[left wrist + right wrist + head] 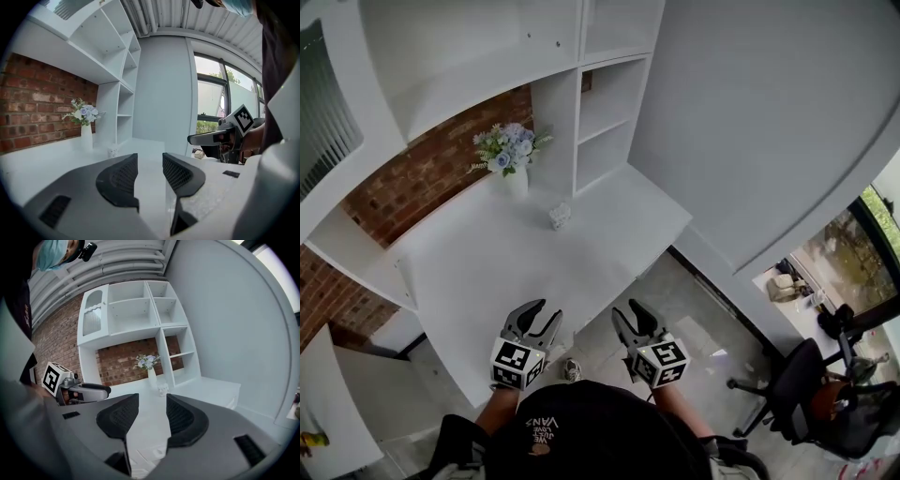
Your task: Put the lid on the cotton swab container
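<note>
- Holding my left claw (538,320) over the near edge of the white desk (478,272), I have its jaws partly apart with only bare desk showing in the gap. It has hold of nothing.
- My right claw (635,320) is just to the right of it, off the near right side of the desk. Its jaws stand somewhat wider apart and are likewise empty.
- At the far side of the desk sits a small pale tub that I take for the cotton swab container (560,217). It is right of the vase of flowers (511,155) and just in front of the shelf unit (609,122), well away from both claws.
- At this range the container is too small for me to say whether its top is open or covered.
- No separate lid shows anywhere on the desk in any view, so I cannot say where it lies.
- As I judge it, nothing of the task is done yet. Neither claw has reached the container, and no lid is in hand.
- What is left, by my reckoning, is nearly everything. I have to close on the far side of the desk, find and grip the lid, steady the tub if needed, and seat the lid on it.
</note>
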A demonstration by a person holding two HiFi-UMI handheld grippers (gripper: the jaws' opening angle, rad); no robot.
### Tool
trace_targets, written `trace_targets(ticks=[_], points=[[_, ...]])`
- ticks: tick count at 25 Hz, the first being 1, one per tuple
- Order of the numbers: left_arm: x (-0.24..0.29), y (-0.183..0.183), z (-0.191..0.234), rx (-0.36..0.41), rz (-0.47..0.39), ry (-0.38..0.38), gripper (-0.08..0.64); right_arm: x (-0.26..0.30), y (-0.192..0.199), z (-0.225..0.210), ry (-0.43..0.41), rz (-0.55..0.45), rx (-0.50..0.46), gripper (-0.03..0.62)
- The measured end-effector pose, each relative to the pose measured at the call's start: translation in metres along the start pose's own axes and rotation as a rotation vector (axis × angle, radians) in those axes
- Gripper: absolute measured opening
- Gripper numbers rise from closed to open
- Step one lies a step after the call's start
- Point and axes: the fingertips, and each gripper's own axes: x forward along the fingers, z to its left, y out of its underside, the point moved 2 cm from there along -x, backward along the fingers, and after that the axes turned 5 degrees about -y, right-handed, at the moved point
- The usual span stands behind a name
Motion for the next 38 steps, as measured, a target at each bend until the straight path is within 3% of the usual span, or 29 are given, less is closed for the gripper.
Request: trace_targets(ticks=[6, 15, 26, 33, 38], points=[[0.024, -0.008, 0.035, -0.012, 0.0, 0.025, 0.146, 0.042, -0.011, -0.014, 0.012, 0.004, 0.002, 0.16], [0.035, -0.009, 0.073, -0.051, -0.003, -0.028, 0.146, 0.089, -0.02, -0.02, -0.028, 0.037, -0.012, 0.16], [0.06, -0.013, 0.102, -0.099, -0.012, -0.186, 0.153, 0.153, -0.035, -0.055, -0.184, 0.084, -0.053, 0.161], [0.089, -0.026, 0.122, -0.14, -0.019, -0.304, 0.184, 0.201, -0.044, -0.082, -0.323, 0.15, -0.102, 0.161], [0.12, -0.038, 0.129, -0.143, -0.005, -0.347, 0.216, 0.233, -0.051, -0.102, -0.424, 0.186, -0.132, 0.161]])
